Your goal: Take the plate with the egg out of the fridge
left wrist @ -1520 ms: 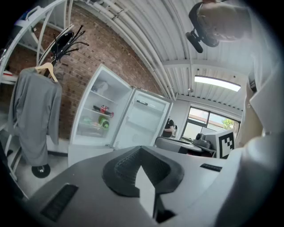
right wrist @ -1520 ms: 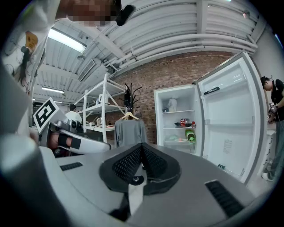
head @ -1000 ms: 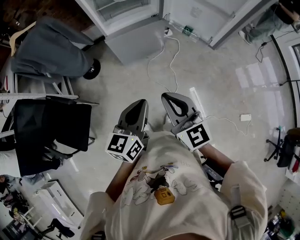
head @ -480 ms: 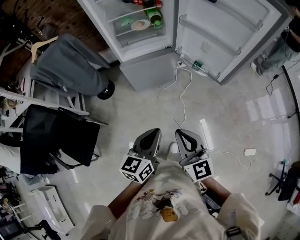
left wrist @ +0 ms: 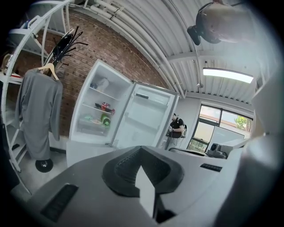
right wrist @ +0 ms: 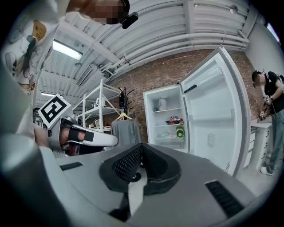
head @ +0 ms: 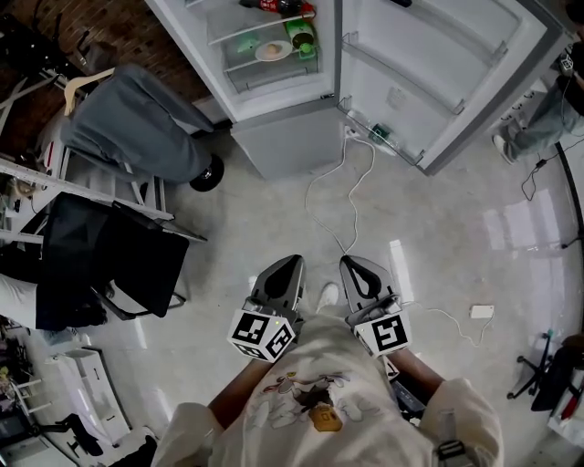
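Note:
The fridge (head: 278, 100) stands open at the top of the head view. A white plate with the egg (head: 273, 49) lies on a middle shelf, beside a green bottle (head: 303, 36) and below a red item (head: 274, 5). My left gripper (head: 286, 265) and right gripper (head: 352, 263) are held side by side close to the person's chest, a good way short of the fridge. Both point towards it, shut and with nothing in them. In the left gripper view the left gripper (left wrist: 141, 149) faces the fridge (left wrist: 104, 111). The right gripper (right wrist: 141, 146) also faces the fridge (right wrist: 171, 119).
The fridge door (head: 438, 73) is swung wide to the right. A white cable (head: 351, 191) and an adapter (head: 481, 311) lie on the floor. A grey garment on a rack (head: 128, 123) and a black chair (head: 109, 264) stand at the left. A person (head: 557, 100) is at the far right.
The head view has tilted up, so the fridge's inside and the plate now show. Both grippers sit lower in the picture, still shut and side by side.

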Action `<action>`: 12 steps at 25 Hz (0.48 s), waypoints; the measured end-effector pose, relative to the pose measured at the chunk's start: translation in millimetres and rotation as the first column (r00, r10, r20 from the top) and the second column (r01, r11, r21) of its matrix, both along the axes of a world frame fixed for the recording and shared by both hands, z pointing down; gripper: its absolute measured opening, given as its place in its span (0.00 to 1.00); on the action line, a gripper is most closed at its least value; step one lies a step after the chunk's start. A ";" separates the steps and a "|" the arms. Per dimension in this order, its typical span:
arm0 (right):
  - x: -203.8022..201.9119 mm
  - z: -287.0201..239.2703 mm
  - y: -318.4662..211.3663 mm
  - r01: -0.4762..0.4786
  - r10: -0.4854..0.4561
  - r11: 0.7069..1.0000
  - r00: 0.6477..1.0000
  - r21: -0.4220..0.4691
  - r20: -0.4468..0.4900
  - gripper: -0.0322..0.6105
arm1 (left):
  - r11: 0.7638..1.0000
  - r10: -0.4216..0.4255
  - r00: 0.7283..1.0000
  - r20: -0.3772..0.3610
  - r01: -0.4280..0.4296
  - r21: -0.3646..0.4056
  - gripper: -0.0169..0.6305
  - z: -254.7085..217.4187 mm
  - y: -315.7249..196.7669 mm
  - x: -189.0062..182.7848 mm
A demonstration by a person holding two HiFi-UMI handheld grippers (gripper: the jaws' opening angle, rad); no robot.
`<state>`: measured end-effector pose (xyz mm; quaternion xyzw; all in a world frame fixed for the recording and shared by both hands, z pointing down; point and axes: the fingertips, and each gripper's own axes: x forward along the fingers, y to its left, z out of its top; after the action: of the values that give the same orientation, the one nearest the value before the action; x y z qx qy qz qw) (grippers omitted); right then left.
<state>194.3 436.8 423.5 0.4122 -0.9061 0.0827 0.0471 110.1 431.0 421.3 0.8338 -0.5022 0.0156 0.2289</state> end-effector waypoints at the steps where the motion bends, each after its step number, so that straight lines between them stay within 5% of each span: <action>1: 3.4 0.2 -1.3 -0.001 0.001 1.000 1.000 -0.005 0.000 0.06 | 1.000 -0.004 1.000 -0.001 0.004 0.003 0.04 -1.7 -1.4 1.8; 12: -9.4 9.4 -28.6 -0.002 0.003 0.999 1.000 -0.053 0.022 0.06 | 0.999 -0.047 0.999 -0.017 0.047 -0.002 0.04 2.9 -25.5 -18.3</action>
<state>184.9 408.2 432.8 0.4110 -0.9036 0.1111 0.0477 91.8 405.6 424.2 0.8216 -0.5198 0.0033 0.2340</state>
